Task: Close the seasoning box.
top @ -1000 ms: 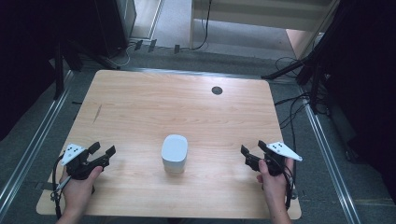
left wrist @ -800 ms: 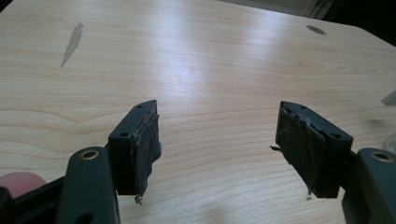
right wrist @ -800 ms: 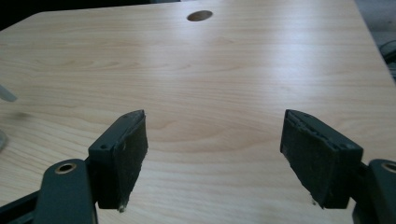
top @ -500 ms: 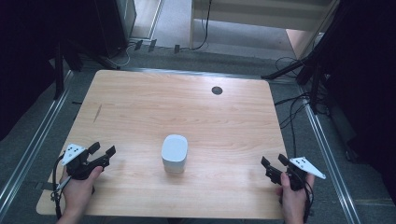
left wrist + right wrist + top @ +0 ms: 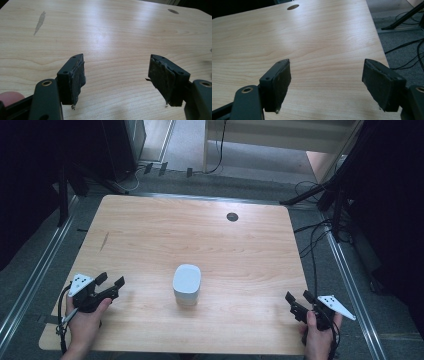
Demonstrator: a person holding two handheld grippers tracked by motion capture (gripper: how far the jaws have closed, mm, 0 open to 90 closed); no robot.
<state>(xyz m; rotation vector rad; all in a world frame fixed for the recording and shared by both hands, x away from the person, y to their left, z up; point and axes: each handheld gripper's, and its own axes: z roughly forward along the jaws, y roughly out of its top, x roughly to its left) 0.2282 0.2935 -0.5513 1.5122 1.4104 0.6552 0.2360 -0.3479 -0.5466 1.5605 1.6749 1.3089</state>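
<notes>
While both grippers gape (empty), white canister (image 5: 187,284) stands between.

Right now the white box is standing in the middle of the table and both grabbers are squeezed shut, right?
Not quite. The white box does stand mid-table, but the left gripper and right gripper are both open. Each gripper view shows its jaws wide apart, with bare wooden table between them.

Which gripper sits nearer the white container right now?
The left gripper. It sits on the tabletop closer to the white container; the right gripper hangs by the table's right edge.
</notes>
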